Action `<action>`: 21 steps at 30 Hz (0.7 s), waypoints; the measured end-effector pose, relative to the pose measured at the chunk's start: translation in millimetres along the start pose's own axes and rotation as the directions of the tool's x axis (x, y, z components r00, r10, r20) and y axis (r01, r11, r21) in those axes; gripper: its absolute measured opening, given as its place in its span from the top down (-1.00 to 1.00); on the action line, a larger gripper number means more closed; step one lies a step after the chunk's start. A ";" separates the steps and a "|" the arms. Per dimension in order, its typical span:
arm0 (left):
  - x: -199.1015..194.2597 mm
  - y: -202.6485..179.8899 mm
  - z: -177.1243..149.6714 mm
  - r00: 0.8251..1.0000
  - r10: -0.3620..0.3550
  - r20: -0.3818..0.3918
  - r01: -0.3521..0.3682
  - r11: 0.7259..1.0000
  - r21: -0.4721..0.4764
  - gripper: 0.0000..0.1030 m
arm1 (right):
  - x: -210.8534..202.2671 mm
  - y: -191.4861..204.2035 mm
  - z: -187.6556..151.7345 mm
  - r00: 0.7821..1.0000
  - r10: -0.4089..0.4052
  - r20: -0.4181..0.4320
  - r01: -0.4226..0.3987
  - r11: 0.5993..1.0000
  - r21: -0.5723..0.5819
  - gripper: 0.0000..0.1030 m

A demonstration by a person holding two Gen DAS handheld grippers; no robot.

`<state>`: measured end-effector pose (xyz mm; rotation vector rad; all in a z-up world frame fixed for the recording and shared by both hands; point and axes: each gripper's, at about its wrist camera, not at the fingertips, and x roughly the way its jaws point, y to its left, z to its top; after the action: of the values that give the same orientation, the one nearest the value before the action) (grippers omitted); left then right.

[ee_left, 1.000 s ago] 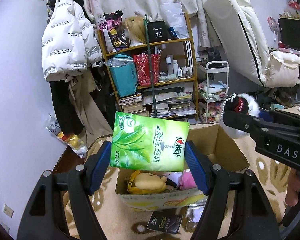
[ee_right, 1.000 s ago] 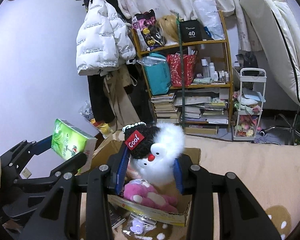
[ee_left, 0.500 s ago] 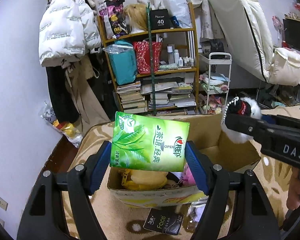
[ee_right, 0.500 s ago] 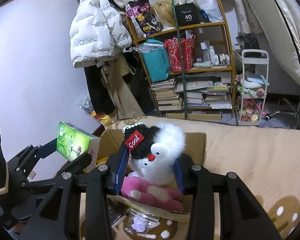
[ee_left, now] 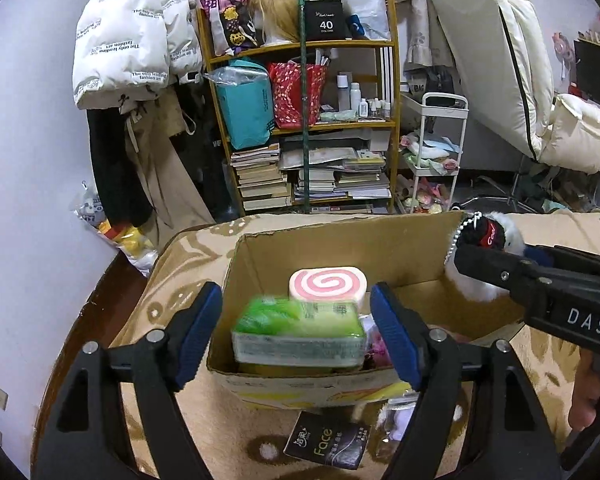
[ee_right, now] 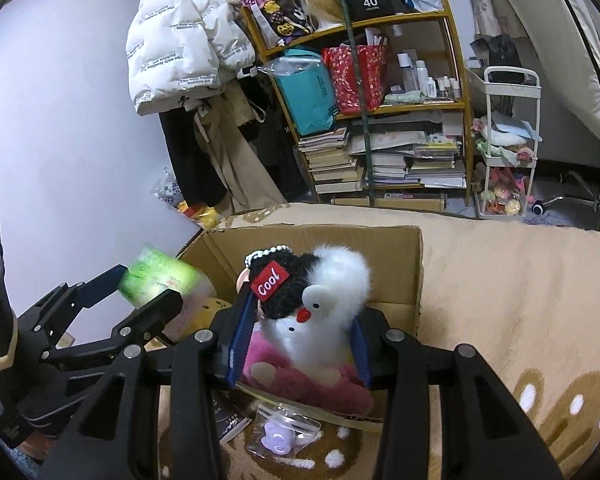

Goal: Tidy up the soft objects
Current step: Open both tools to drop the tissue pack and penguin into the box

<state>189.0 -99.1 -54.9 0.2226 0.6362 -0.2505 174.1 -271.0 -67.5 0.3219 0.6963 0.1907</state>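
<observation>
An open cardboard box (ee_left: 340, 240) sits on a beige patterned rug. My left gripper (ee_left: 296, 332) is open over its near edge; a blurred green tissue pack (ee_left: 298, 334) lies loose between the fingers, dropping into the box in front of a pink swirl cushion (ee_left: 327, 283). In the right wrist view the pack (ee_right: 158, 276) shows at the left gripper's tips. My right gripper (ee_right: 300, 340) is shut on a white fluffy penguin plush with a black "cool" hat (ee_right: 320, 304), held over the box (ee_right: 380, 240) above a pink plush (ee_right: 300, 376).
A black "Face" packet (ee_left: 326, 444) and a clear bag with a purple item (ee_right: 278, 432) lie on the rug before the box. A cluttered wooden shelf (ee_left: 308, 120), a white jacket (ee_left: 128, 40) and a white cart (ee_left: 436, 152) stand behind.
Both grippers tilted down toward the box. My left gripper opened and let go of the green tissue pack, which tipped flat and is falling into the box. The right gripper still holds the penguin.
</observation>
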 end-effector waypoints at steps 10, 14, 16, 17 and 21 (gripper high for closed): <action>-11.9 4.3 -6.3 1.000 0.010 -0.019 -0.010 1.000 -0.008 -0.67 | -5.8 -2.9 -4.0 1.000 -0.023 -0.009 0.023 1.000 0.012 -0.13; -19.7 7.4 -11.4 1.000 0.011 -0.028 -0.011 1.000 -0.015 -0.75 | -10.1 -2.3 -6.2 1.000 -0.028 -0.010 0.028 1.000 0.014 -0.23; -21.8 8.0 -12.4 0.999 0.012 -0.033 -0.012 1.000 -0.014 -0.75 | -13.5 -1.2 -7.8 0.999 -0.034 -0.010 0.034 0.999 0.012 -0.33; -23.8 8.7 -13.5 0.999 0.013 -0.036 -0.013 1.000 -0.013 -0.75 | -14.9 -0.5 -9.3 0.999 -0.035 -0.009 0.035 0.999 0.012 -0.37; -30.6 12.9 -20.1 0.998 0.016 -0.062 -0.017 1.000 -0.016 -0.76 | -22.0 3.6 -15.9 0.999 -0.042 -0.020 0.042 0.999 0.008 -0.59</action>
<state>157.9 -76.4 -50.4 0.2200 0.6973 -0.2230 146.9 -270.1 -64.5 0.3135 0.7229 0.1511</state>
